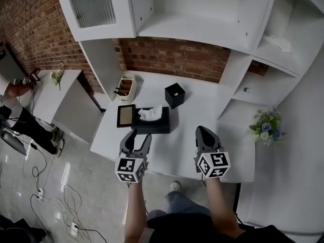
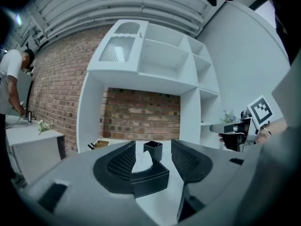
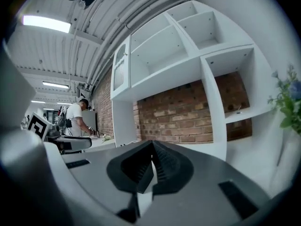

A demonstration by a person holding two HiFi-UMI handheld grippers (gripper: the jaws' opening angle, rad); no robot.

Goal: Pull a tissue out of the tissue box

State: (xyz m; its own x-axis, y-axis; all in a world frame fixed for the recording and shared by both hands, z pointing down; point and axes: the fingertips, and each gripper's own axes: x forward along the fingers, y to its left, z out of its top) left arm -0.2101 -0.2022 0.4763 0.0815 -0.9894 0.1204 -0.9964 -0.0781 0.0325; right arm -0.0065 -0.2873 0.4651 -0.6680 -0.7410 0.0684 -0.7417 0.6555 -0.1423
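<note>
On the white table (image 1: 187, 151) the black tissue box (image 1: 151, 121) lies at 12 o'clock from the left gripper (image 1: 139, 134), near it but apart. A white tissue (image 1: 150, 113) stands out of its top slot. The left gripper's jaws are spread wide with nothing gripped. In the left gripper view the box and tissue show in the gap between them, and the left jaw covers the box's near left end.

The right gripper (image 1: 201, 129) hovers at 4 o'clock from the box, well apart from it. Its jaws are pressed together at the tips and hold nothing. Its own view shows only brick wall and white shelving beyond them; the box is out of that view.

A black cup (image 1: 174, 95) stands at 1 o'clock from the box. A picture frame (image 1: 125, 116) is just beside the box at 9 o'clock; whether they touch, or whether the frame stands or lies, cannot be told from above. A pale holder (image 1: 126, 87) sits at 11 o'clock, its dark contents too small to name.

Flowers (image 1: 266, 125) show at 3 o'clock, partly cut by the shelf unit (image 1: 238, 75). A person (image 1: 12, 90) at the far left edge is mostly out of frame.
</note>
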